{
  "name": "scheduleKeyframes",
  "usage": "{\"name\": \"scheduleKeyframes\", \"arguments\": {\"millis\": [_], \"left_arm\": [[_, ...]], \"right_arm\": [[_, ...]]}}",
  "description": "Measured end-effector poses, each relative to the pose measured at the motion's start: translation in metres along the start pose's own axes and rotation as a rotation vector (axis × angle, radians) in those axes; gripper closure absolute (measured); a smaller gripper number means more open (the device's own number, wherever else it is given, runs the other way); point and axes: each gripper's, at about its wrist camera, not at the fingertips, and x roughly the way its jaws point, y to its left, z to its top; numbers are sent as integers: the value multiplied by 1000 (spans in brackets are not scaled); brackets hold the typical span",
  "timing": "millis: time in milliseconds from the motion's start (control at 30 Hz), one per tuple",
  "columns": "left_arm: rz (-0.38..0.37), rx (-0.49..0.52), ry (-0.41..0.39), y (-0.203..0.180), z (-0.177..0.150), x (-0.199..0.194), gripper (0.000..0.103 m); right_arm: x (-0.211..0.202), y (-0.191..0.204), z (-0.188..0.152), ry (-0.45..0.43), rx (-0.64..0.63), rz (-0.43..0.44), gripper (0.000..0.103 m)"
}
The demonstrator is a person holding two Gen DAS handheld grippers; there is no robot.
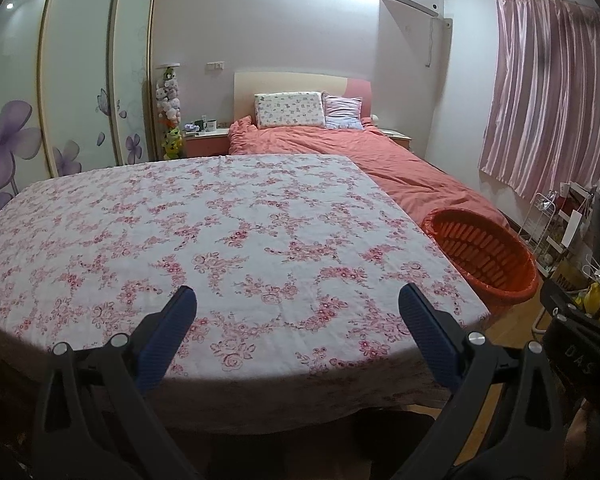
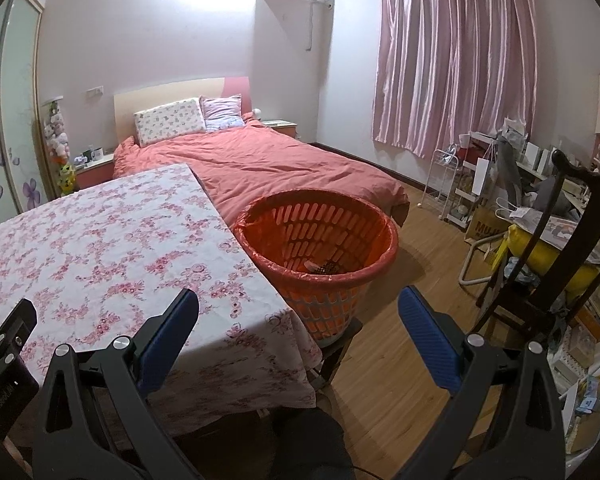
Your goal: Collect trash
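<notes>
An orange slotted basket [image 2: 320, 256] lined with an orange bag stands on a low dark stool at the table's right edge; a few scraps of trash [image 2: 324, 267] lie at its bottom. The same basket [image 1: 484, 254] shows at the right in the left wrist view. My right gripper [image 2: 298, 306] is open and empty, held above the table's near right corner, just short of the basket. My left gripper [image 1: 298, 304] is open and empty over the near side of the table [image 1: 220, 220], which wears a white cloth with pink flowers. No trash shows on the cloth.
A bed [image 2: 268, 168] with a coral duvet lies behind the table. A dark wooden chair [image 2: 548, 264], a white wire cart [image 2: 444, 184] and cluttered shelves fill the right side. Wood floor [image 2: 412, 292] lies between the basket and the chair. A wardrobe [image 1: 76, 92] stands at left.
</notes>
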Motion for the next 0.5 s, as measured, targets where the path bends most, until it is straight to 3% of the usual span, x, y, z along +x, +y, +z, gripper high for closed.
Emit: {"name": "scheduleKeyframes", "arguments": {"millis": [300,500], "left_arm": [[77,36,-20,-5,3,-4,4],[88,41,-32,-7,5,-7,4]], "right_arm": [[-2,-1,0,-9,1,-14,4],[-3,-4,1,-16,7,-15,4]]}}
